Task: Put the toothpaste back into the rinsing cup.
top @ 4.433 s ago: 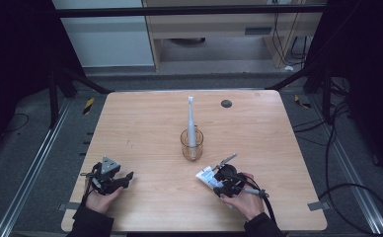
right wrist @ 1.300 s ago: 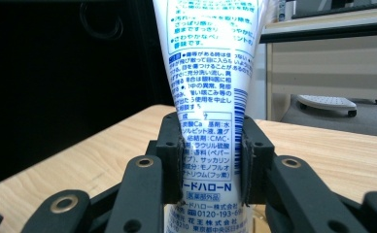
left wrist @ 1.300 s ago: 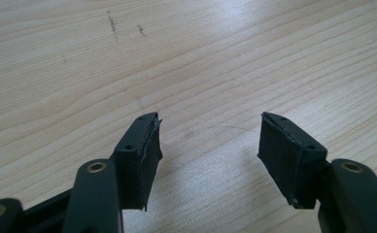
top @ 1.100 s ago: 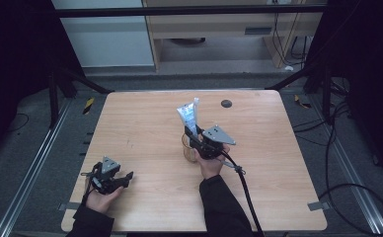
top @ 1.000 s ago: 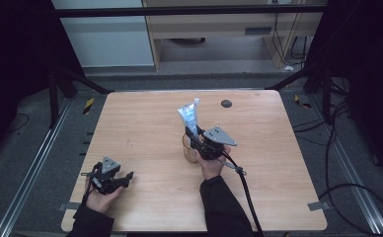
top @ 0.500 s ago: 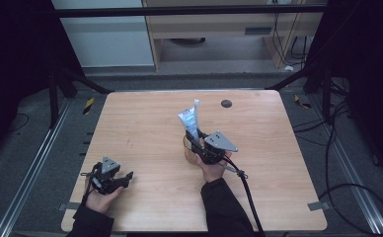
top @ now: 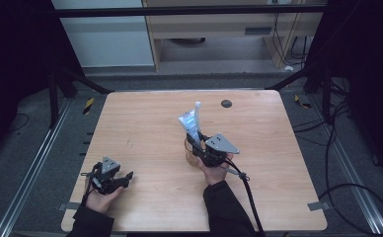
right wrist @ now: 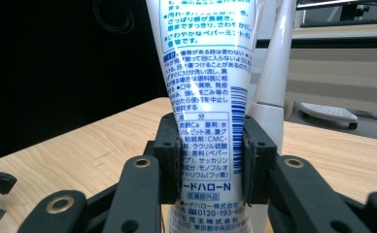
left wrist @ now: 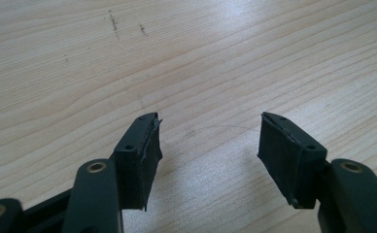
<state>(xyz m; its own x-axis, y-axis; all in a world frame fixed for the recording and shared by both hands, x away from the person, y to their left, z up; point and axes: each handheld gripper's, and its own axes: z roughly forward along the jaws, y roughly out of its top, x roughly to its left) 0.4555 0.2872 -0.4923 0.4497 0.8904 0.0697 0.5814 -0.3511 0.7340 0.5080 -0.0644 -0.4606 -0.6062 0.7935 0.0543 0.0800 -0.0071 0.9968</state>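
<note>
Fingers curl round the left gripper, parked low on the wooden table, jaws spread wide over bare wood. Further in, the right gripper, down near the table edge seconds ago, now clamps the toothpaste tube upright over the glass cup, white toothbrush beside. Tube's back reads Japanese print, a barcode, "0120-193-6".

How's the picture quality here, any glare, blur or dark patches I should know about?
High view: the table is evenly lit, its surroundings dark, and the toothpaste tube looks small and soft. Left gripper view: a bright sheen whitens the wood at upper right. Right gripper view: the tube's print is sharp, with glare streaks down it; the background left is black.
</note>
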